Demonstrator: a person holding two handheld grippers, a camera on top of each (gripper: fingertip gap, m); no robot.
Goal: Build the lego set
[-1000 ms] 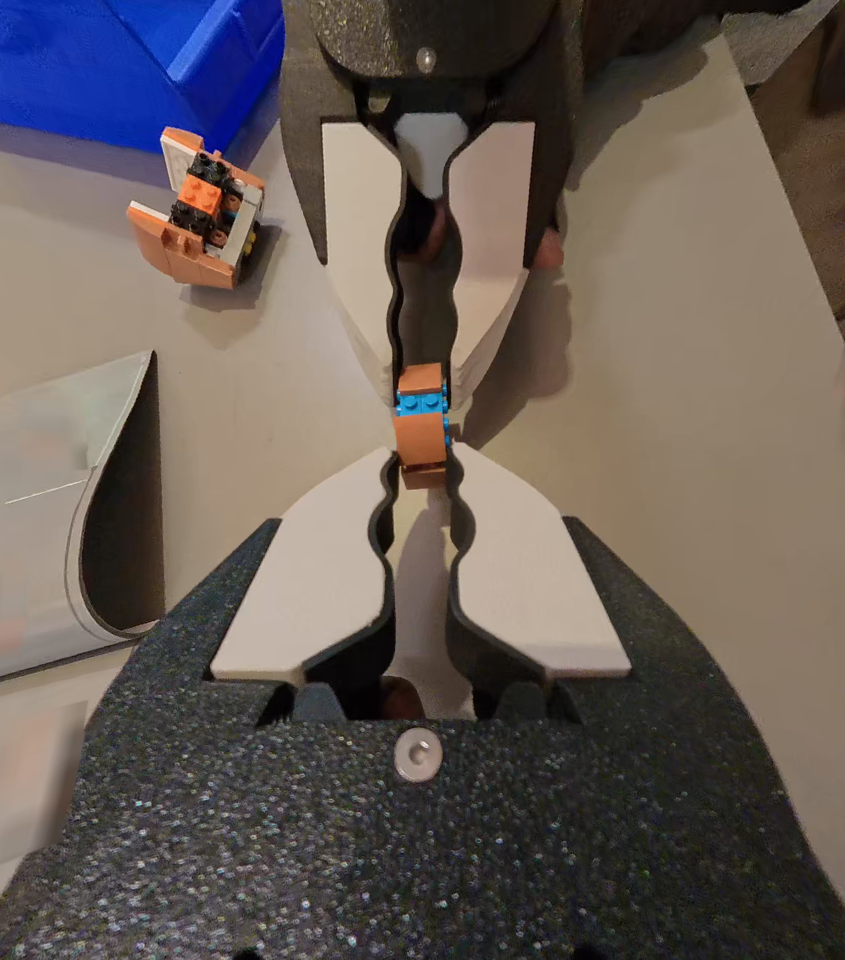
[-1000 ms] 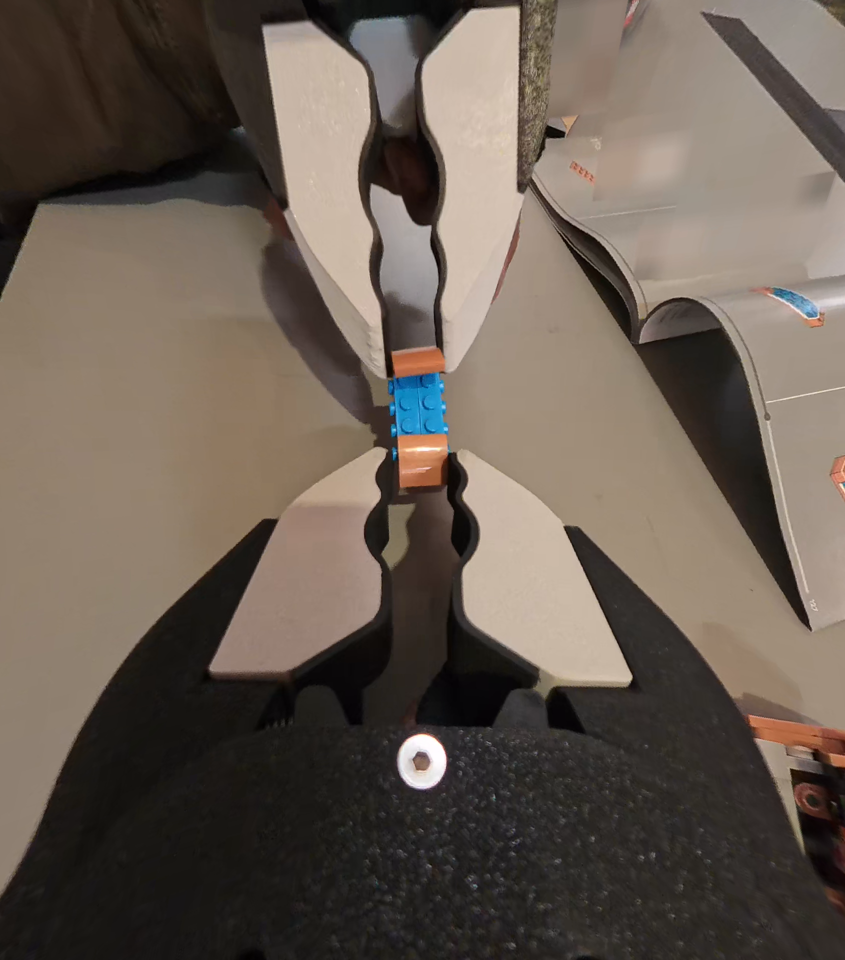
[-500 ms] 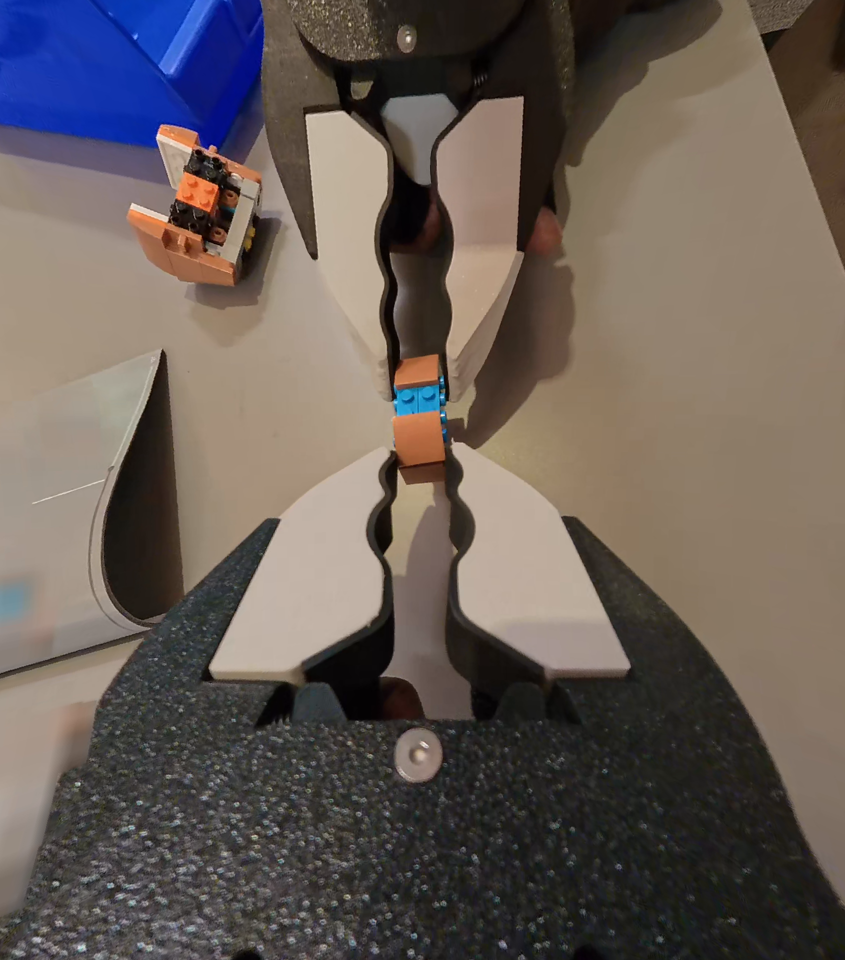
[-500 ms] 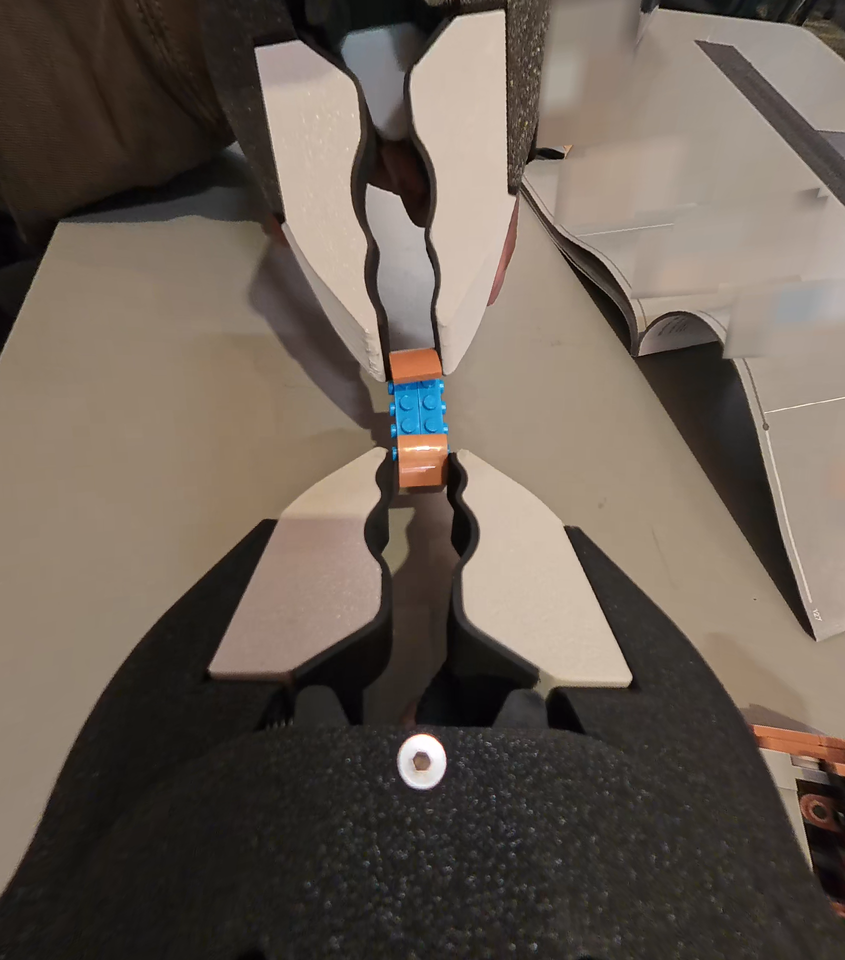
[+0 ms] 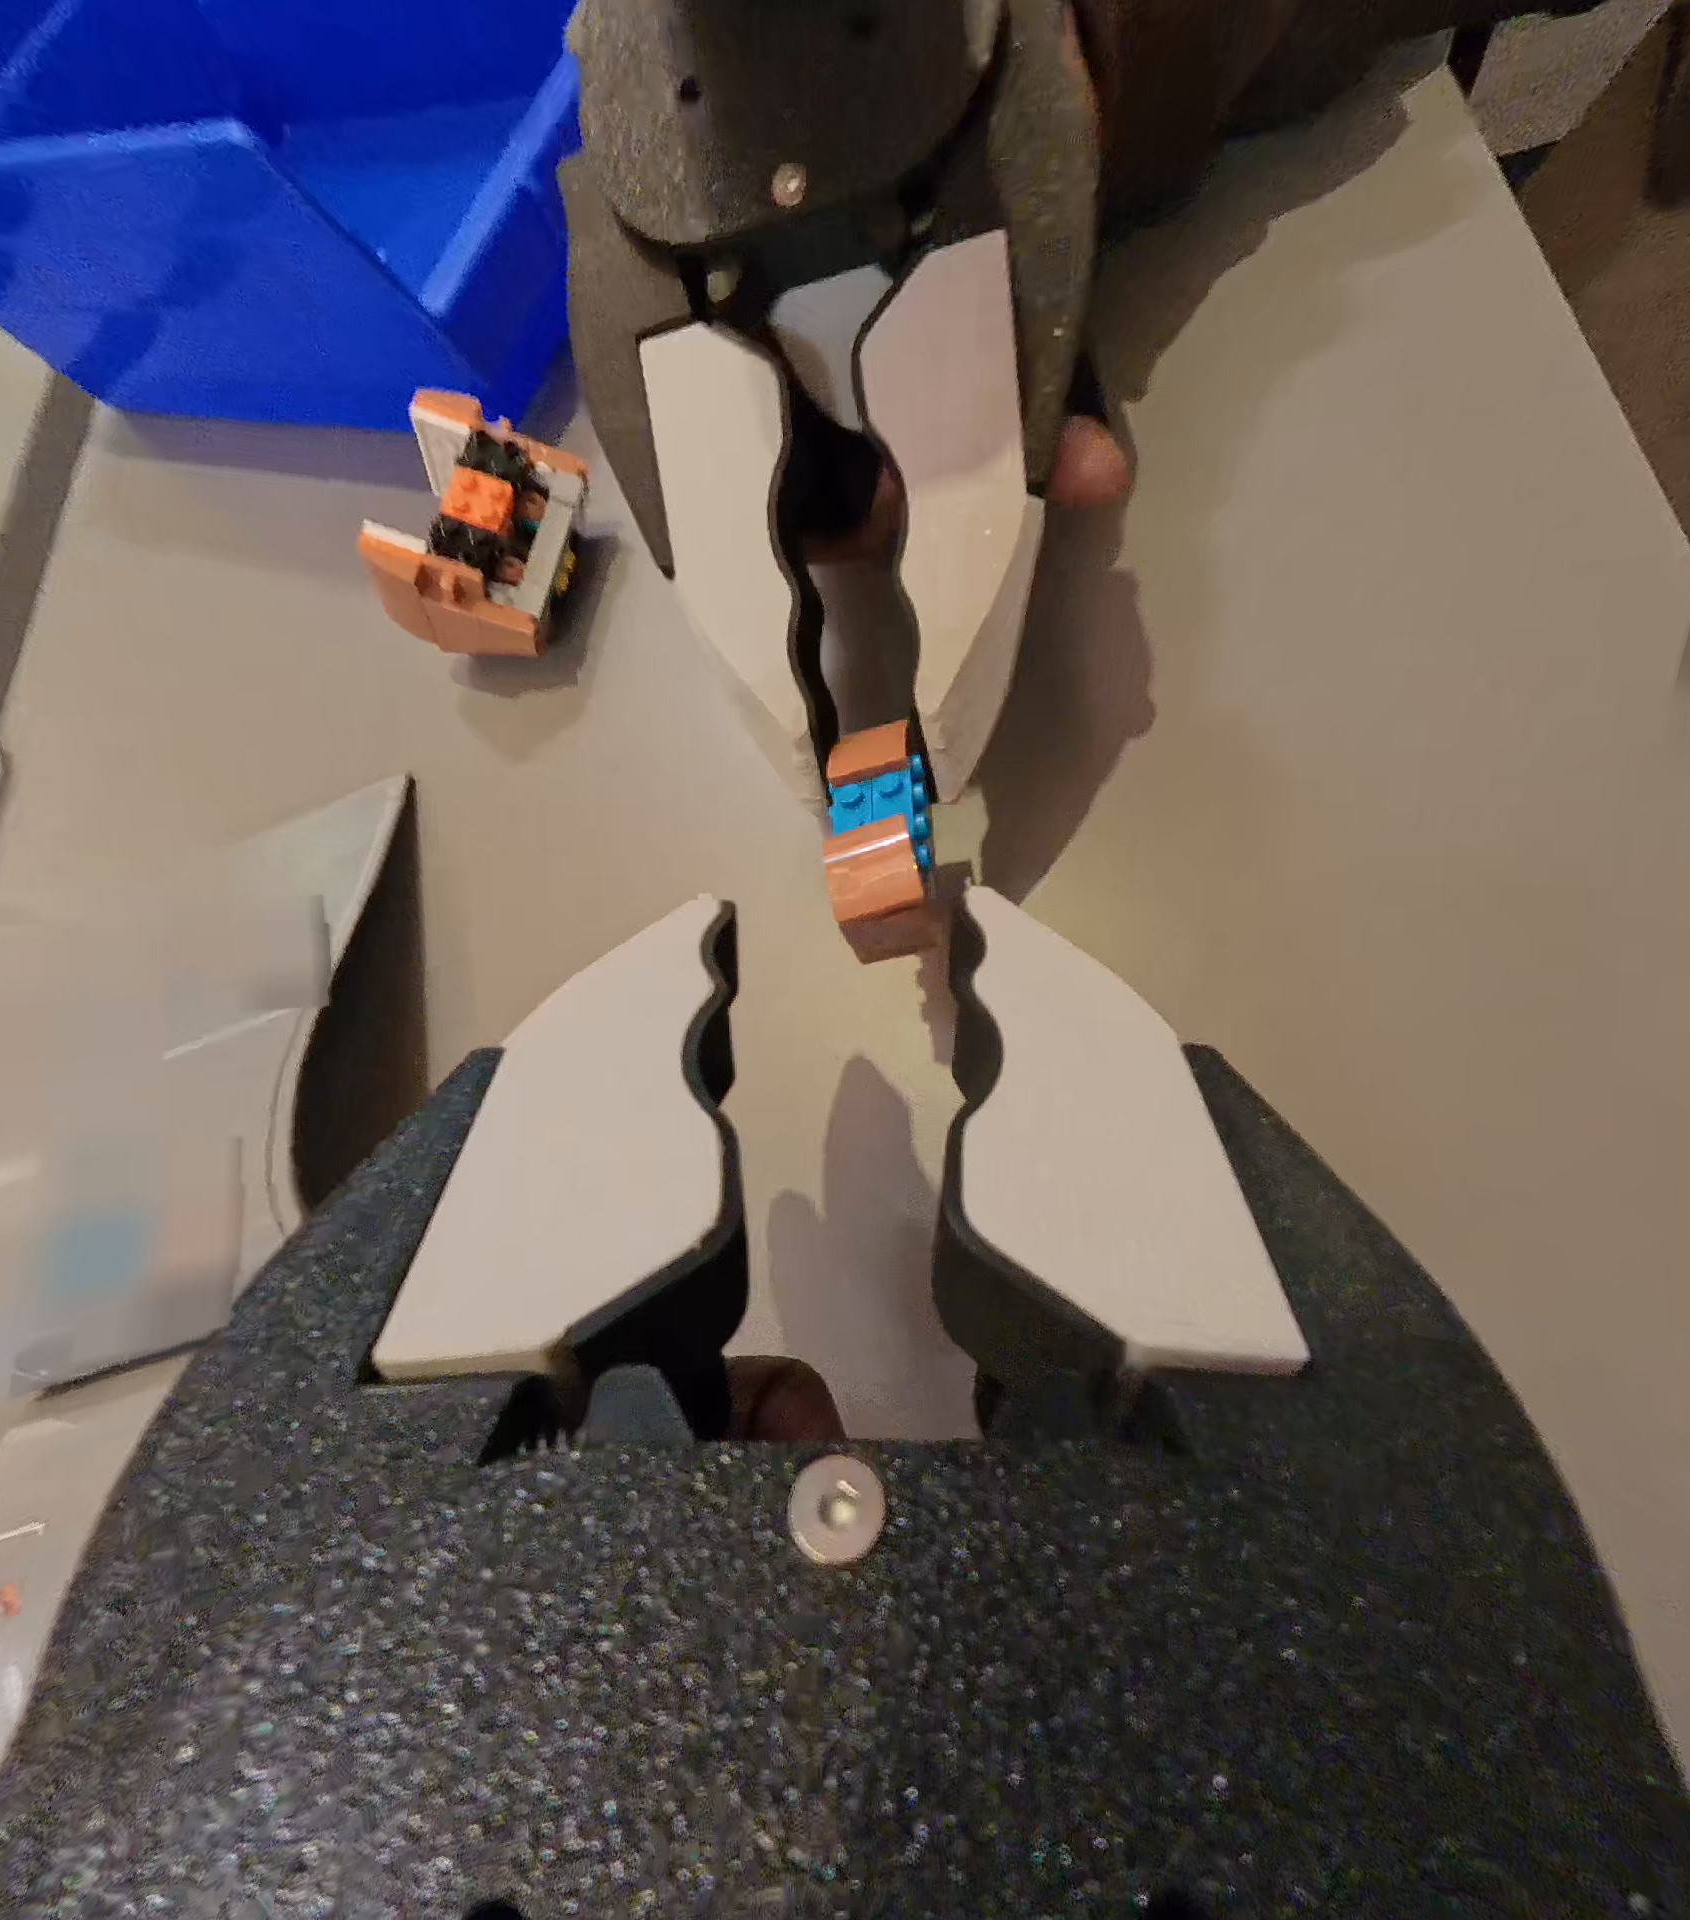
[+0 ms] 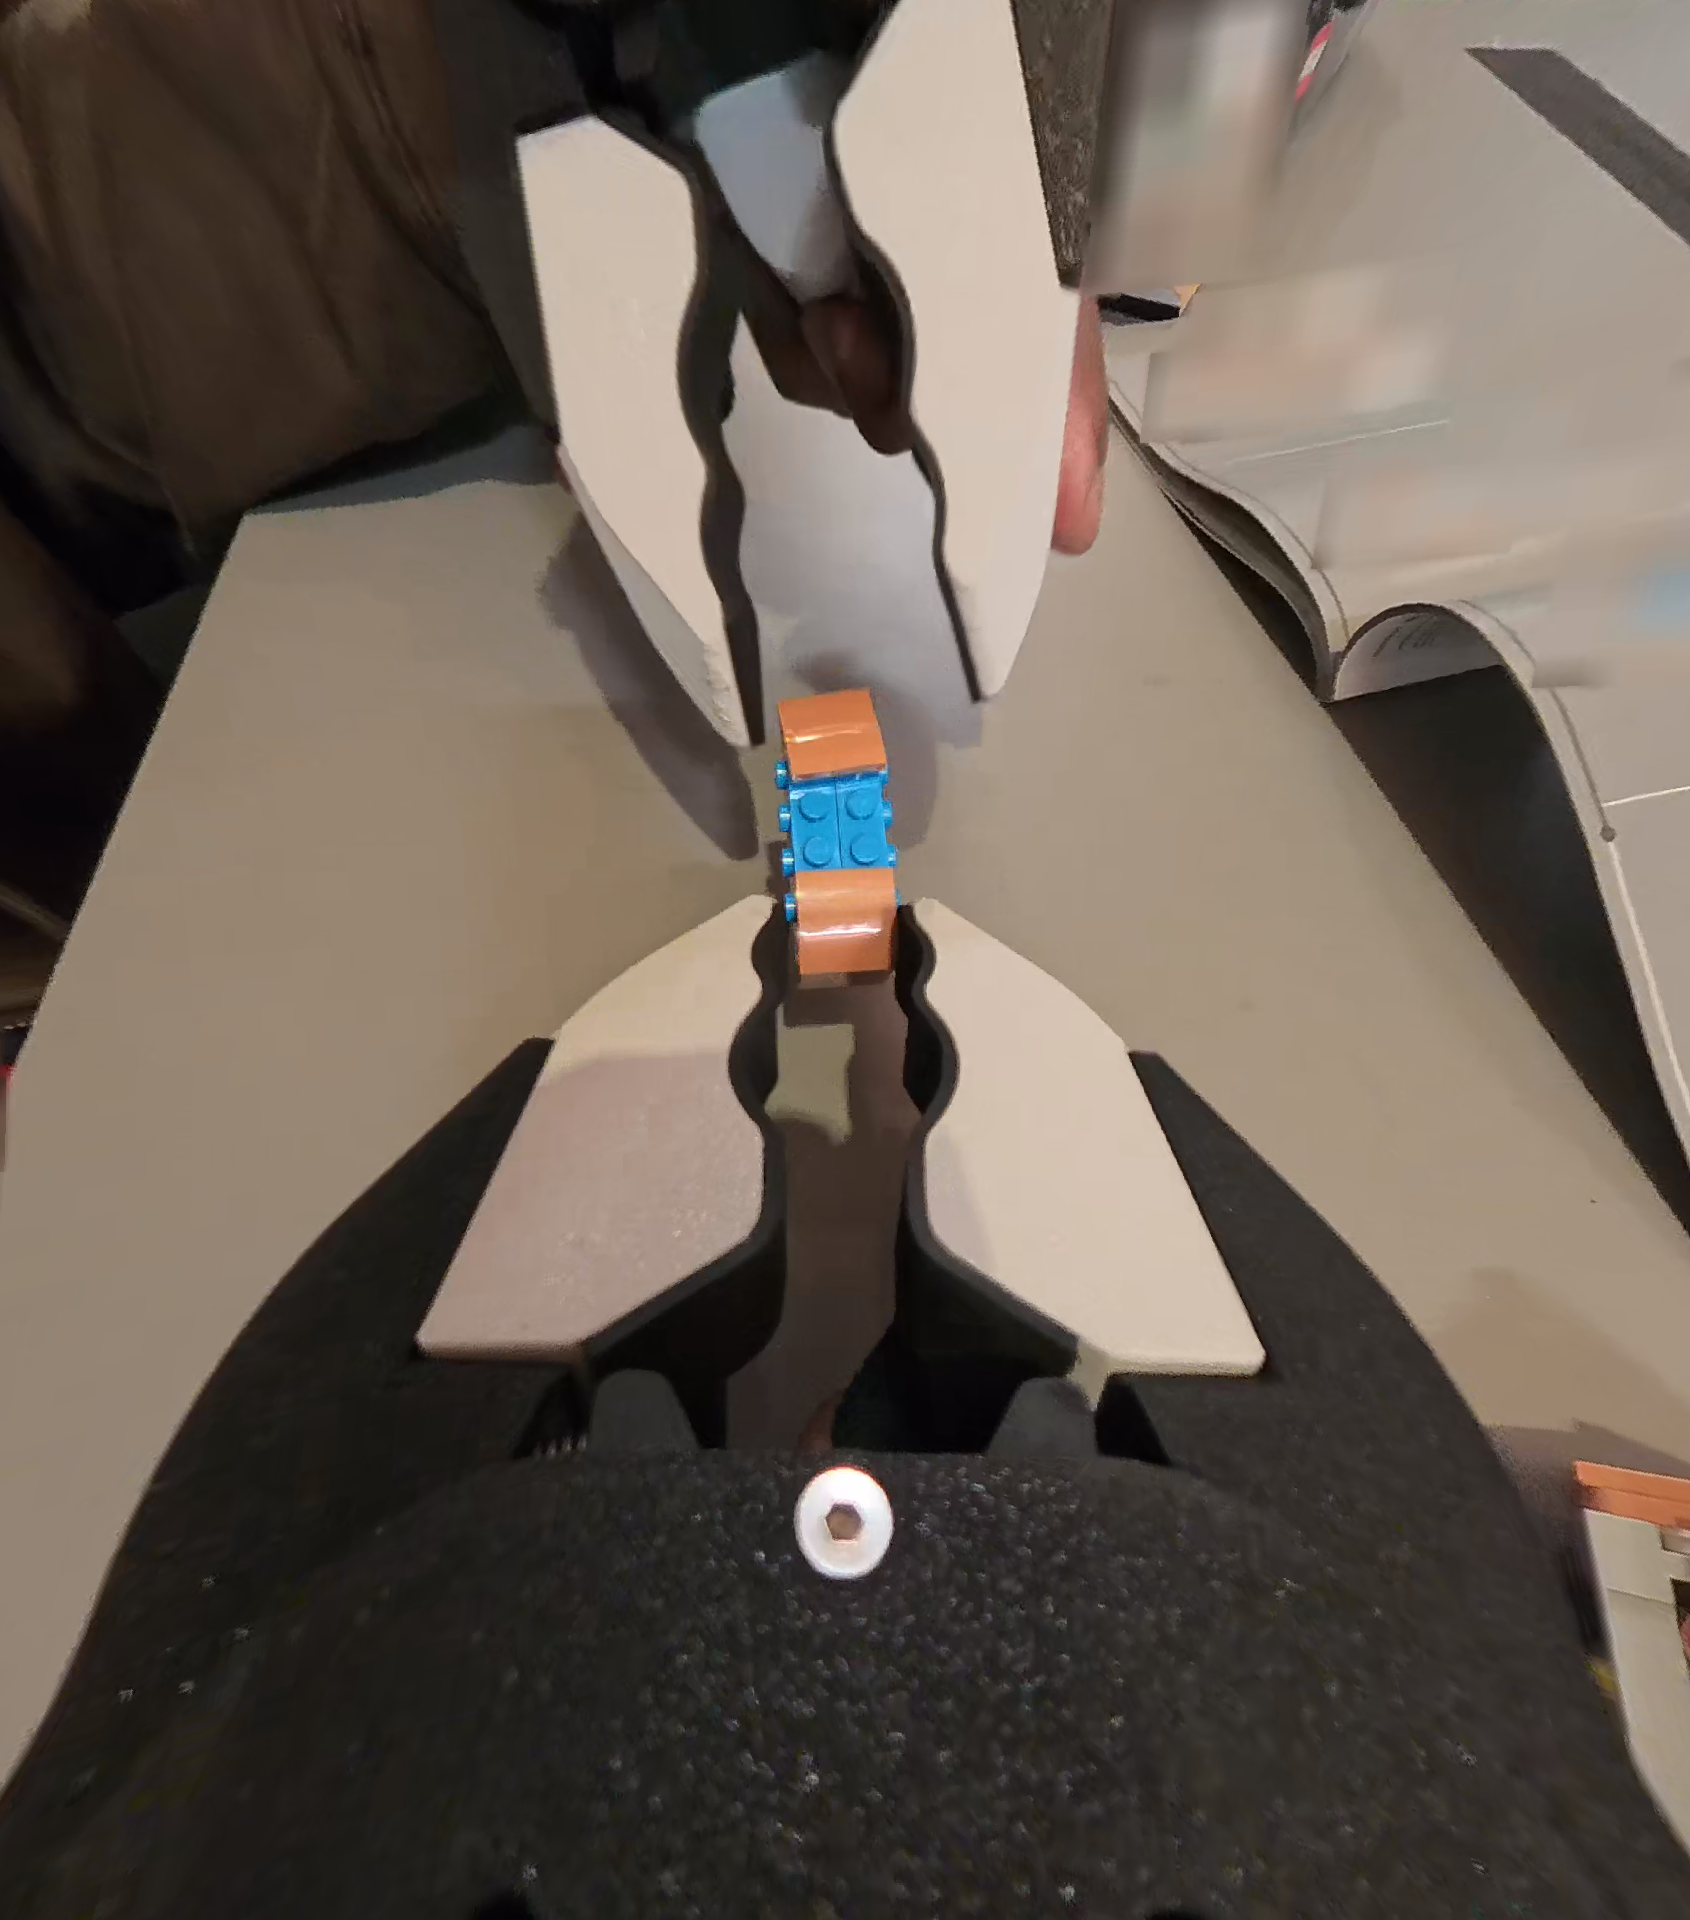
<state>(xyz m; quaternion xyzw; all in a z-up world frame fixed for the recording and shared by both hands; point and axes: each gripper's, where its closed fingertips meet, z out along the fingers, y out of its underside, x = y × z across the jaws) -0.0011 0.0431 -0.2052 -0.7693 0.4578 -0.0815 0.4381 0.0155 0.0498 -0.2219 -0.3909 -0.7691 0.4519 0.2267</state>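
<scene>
Grey surface [image 5: 1340, 831] carried a blue bin [image 5: 197, 208] at the far left, an open manual [image 6: 1443, 520] along one side, and a partly built model [image 5: 477, 540] standing near the bin, well apart from both claws. Between the claws, above the surface, was a small stack [image 6: 836, 842]: blue bricks in the middle with a brown curved brick at each end. The right claw [image 6: 836, 920] was clamped on the brown end nearest it, fingertips touching both sides of that brick. The left claw [image 5: 841, 914] stood with its jaws spread; the stack's near brown end lay just ahead of the gap and off toward the right finger [image 5: 1080, 1122], with clear space at the left finger. Whether the right finger touched the brick could not be determined. Judged risk: the stack was apparently held by one end only, so any twist or knock from the spread claw could pry the brown end brick off the blue ones or tilt the stack out of the grip. A second risk: the left view was blurred, suggesting motion, and an off-centre re-grip could push the stack sideways.
</scene>
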